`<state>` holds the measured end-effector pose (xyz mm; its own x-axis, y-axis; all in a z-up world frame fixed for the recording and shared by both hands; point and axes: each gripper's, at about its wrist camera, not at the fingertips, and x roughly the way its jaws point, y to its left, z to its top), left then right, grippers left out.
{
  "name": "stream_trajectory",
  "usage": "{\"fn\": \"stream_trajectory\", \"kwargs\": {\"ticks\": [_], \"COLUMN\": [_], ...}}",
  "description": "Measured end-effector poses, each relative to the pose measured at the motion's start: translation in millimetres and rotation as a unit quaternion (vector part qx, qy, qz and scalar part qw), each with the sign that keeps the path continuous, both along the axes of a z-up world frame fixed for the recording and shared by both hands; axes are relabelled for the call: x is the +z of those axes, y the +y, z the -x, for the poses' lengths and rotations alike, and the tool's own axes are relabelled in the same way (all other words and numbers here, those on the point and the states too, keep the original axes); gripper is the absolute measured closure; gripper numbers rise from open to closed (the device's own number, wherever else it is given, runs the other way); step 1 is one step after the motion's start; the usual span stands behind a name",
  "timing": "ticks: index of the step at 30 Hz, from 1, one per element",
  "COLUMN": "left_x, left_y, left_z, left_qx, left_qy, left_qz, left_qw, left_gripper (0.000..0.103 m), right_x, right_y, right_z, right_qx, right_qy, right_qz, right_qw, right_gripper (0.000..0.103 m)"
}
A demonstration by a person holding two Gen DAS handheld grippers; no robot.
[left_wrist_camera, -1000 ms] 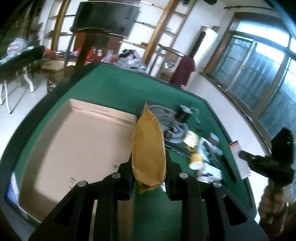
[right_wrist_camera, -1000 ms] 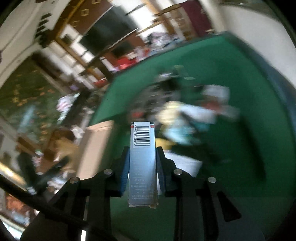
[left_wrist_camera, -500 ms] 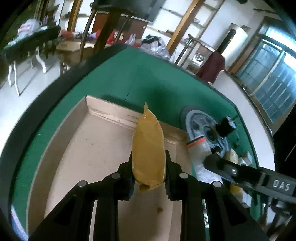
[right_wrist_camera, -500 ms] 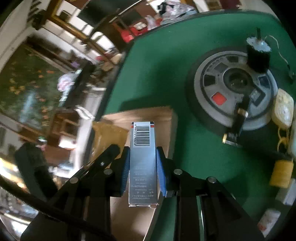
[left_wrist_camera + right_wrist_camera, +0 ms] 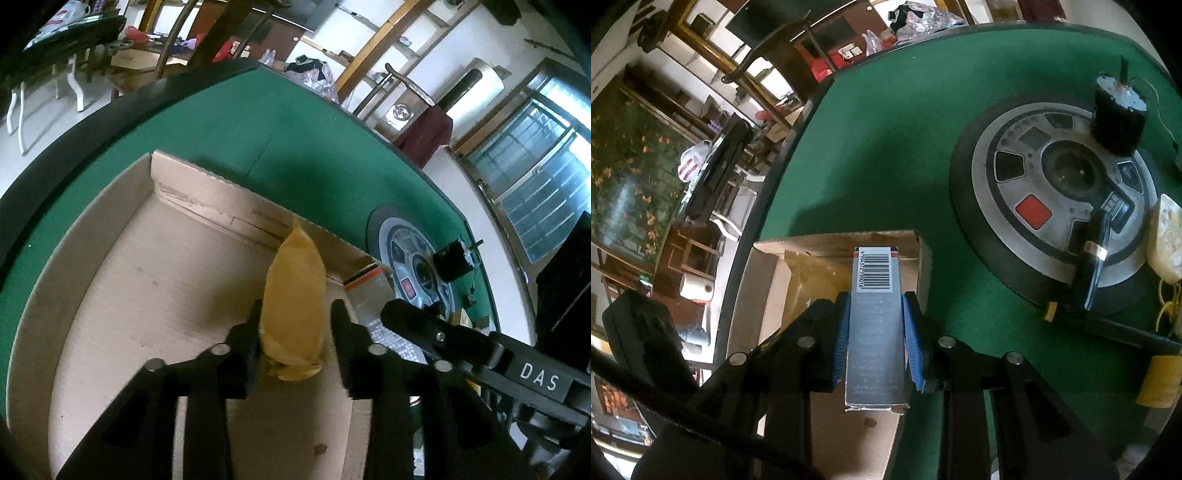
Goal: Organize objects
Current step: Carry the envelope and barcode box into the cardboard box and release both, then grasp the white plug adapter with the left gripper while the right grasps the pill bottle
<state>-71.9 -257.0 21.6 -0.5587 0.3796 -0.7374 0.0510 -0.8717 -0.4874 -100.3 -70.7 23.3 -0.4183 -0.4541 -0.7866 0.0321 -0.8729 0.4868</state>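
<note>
An open cardboard box (image 5: 147, 280) lies on the green table (image 5: 258, 122). My left gripper (image 5: 295, 328) is over the box's inside with a yellow-brown padded packet (image 5: 295, 295) between its fingers; the right finger stands a little off the packet. My right gripper (image 5: 875, 332) is shut on a grey carton with a barcode (image 5: 875, 314), held over the box's right wall (image 5: 916, 266). The packet (image 5: 809, 280) also shows in the right wrist view, and the carton's end (image 5: 365, 288) in the left wrist view.
A round grey and black disc device (image 5: 1063, 192) with a red button lies right of the box, a black cylinder (image 5: 1119, 114) standing on it. Yellow items (image 5: 1163, 236) lie at the far right. Chairs and shelves stand beyond the table.
Both grippers have come over the cardboard box, the right one from the clutter side. The left gripper's fingers have opened slightly around the packet.
</note>
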Motion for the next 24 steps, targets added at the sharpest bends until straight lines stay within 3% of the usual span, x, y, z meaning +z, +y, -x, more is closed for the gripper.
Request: {"fn": "stream_trajectory", "kwargs": {"ticks": [5,9,14,15,16,17,19,20,22,24], "left_x": [8,18,54,64,72,81,90,92,91,80], "left_y": [-5,-11,0,7,14,26,48,65,89,116], "left_z": [-5,-13,-43,-52,-61,-74,-87,-95,-103,-107], "left_qx": [0.015,0.03,0.012,0.004,-0.004,-0.02,-0.051,-0.075,-0.105,-0.132], "left_qy": [0.009,0.013,0.054,0.068,0.08,0.097,0.114,0.12,0.119,0.109], "left_qz": [0.002,0.004,0.028,0.036,0.041,0.043,0.047,0.054,0.067,0.083], "left_qw": [0.9998,0.9995,0.998,0.997,0.9959,0.9941,0.9911,0.9884,0.9851,0.9818], "left_gripper": [0.062,0.057,0.053,0.046,0.041,0.04,0.036,0.034,0.034,0.034], "right_x": [16,31,64,68,75,83,85,81,65,50], "right_y": [8,21,54,59,69,84,99,118,146,173], "right_z": [-5,-11,-46,-52,-62,-78,-98,-111,-118,-127], "right_qx": [-0.007,-0.009,-0.005,-0.008,-0.011,-0.02,-0.035,-0.05,-0.093,-0.104], "right_qy": [0.037,0.053,0.103,0.111,0.122,0.145,0.182,0.193,0.146,0.122], "right_qz": [-0.02,-0.021,-0.072,-0.078,-0.083,-0.094,-0.108,-0.114,-0.143,-0.124], "right_qw": [0.999,0.998,0.992,0.991,0.989,0.985,0.977,0.973,0.974,0.979], "right_gripper": [0.07,0.07,0.068,0.064,0.05,0.029,0.013,0.013,0.013,0.013]}}
